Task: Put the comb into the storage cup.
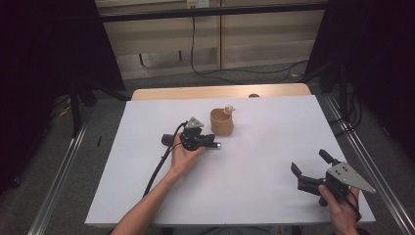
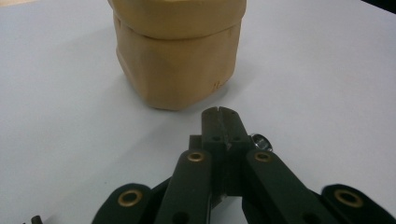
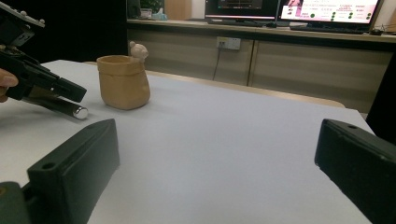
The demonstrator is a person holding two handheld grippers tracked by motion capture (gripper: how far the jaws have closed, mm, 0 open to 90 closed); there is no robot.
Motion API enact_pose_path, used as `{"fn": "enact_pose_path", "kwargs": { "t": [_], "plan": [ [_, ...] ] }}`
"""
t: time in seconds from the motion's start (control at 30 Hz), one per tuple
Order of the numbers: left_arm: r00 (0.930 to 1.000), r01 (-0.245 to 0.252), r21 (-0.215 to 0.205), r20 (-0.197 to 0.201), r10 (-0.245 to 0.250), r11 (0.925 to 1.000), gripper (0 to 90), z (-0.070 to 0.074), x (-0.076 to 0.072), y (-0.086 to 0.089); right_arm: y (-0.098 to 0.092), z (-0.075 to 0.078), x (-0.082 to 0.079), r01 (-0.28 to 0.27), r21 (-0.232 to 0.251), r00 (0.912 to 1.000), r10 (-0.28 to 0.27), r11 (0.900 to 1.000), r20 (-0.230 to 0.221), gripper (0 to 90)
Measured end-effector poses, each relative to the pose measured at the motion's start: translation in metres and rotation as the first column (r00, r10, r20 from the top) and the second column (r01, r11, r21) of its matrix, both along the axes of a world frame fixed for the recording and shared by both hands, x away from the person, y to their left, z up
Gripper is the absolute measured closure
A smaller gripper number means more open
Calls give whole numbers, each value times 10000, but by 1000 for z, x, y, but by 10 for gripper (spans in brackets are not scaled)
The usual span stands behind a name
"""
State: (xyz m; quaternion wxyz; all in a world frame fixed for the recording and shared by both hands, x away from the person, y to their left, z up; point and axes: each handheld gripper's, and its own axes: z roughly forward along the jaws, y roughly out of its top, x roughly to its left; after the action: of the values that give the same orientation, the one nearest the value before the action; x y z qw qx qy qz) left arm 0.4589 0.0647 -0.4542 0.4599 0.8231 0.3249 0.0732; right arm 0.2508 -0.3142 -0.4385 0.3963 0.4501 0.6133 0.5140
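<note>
left gripper (image 1: 214, 143): centre frame in the high view, jaws pressed together, gripping a thin metal rod (image 3: 70, 108), rod's long axis level, silver tip toward tan cup (image 1: 221, 122) just beside | right gripper (image 1: 313, 169): lower right, jaws wide, empty | white table (image 1: 264, 147), grey floor, monitors behind | rod mostly hidden by jaws.

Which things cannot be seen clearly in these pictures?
- Tan cup: the left gripper view's top edge cuts off its rim.
- Cup's inside: hidden by its wall in the right gripper view.
- Small figure on the rim: too small in the high view.
- Silver cylinder: mostly hidden under the left hand-held gripper.
</note>
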Motion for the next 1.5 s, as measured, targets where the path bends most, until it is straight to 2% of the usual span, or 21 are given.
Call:
{"fn": "enact_pose_path", "kwargs": {
  "t": [0.77, 1.23, 1.5],
  "plan": [
    [9993, 43, 236, -366, -34, 9997, 900, -4, -1, 1, 0, 0, -1, -64, -18, 10000, 64, 10000, 2, 0],
    [9989, 104, 399, -453, -86, 9992, 900, -5, -3, 4, 0, 0, -1, -38, -32, 10000, 38, 10000, 4, 0],
    [9985, 181, 344, -526, -163, 9992, 900, -4, -5, 3, 0, 0, -1, -50, -31, 10000, 50, 10000, 3, 0]
  ]
}}
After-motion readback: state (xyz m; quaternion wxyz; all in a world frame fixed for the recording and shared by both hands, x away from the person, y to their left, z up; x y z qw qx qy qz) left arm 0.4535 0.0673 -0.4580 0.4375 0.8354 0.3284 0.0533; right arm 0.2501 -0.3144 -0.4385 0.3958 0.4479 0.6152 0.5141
